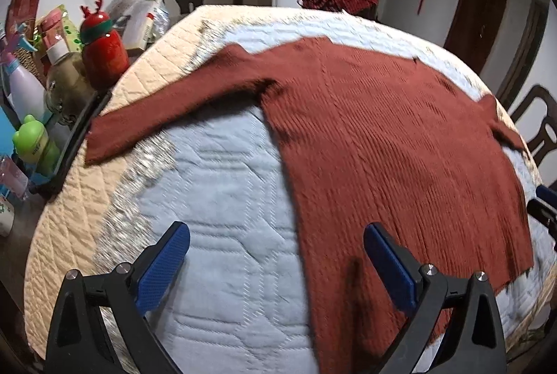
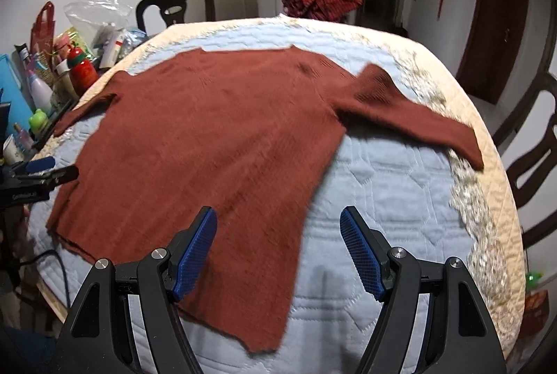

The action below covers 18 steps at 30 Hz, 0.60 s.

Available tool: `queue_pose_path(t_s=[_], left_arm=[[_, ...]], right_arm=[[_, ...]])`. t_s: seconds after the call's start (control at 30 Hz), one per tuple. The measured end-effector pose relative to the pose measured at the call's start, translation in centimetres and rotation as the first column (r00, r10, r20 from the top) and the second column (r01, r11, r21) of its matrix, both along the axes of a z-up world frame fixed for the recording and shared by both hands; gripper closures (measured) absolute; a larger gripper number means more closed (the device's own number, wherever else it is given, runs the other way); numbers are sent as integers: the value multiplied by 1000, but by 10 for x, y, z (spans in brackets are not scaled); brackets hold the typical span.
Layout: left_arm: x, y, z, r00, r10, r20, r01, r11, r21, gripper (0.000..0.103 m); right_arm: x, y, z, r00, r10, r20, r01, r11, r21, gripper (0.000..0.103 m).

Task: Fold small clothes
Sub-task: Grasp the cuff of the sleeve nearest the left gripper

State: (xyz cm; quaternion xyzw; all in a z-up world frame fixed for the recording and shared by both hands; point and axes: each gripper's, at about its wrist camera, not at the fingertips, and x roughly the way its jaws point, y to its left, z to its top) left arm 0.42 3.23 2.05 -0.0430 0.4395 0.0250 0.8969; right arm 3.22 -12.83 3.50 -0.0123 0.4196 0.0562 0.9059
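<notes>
— Left wrist view?
— Rust-red ribbed knit sweater (image 1: 383, 144) spread flat on pale blue quilted table cover (image 1: 222, 200), sleeves out to both sides. Left gripper (image 1: 276, 264) spread wide, holding nothing, one blue pad over the hem.
— Right wrist view?
— Same sweater (image 2: 209, 144) lying flat. Right gripper (image 2: 278, 248) gaping, empty, above the hem's edge. Cluttered bottles (image 2: 62, 85) at far left.

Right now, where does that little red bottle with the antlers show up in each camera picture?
Left wrist view: the red antlered bottle stands large at upper left, just off the quilt's edge.
Right wrist view: the same bottle is small, far left among clutter.
Shared landmark: the brown sweater spread flat.
</notes>
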Motion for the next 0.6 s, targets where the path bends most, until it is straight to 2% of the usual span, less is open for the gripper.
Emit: queue_pose_path(t_s=[0.33,0.43,0.6], left_arm=[[16,71,11,987,152,58,-149,987,-52,7],[23,99,6,976,214,50,-209,973,-96,9],[31,135,-8,958,285,12,-278,942,-188,20]], right_arm=[[27,33,1,997,71,14,-72,997,15,30],[36,43,0,995,97,13,-97,995,18,30],[48,59,-1,991,130,13,-130,991,13,30]])
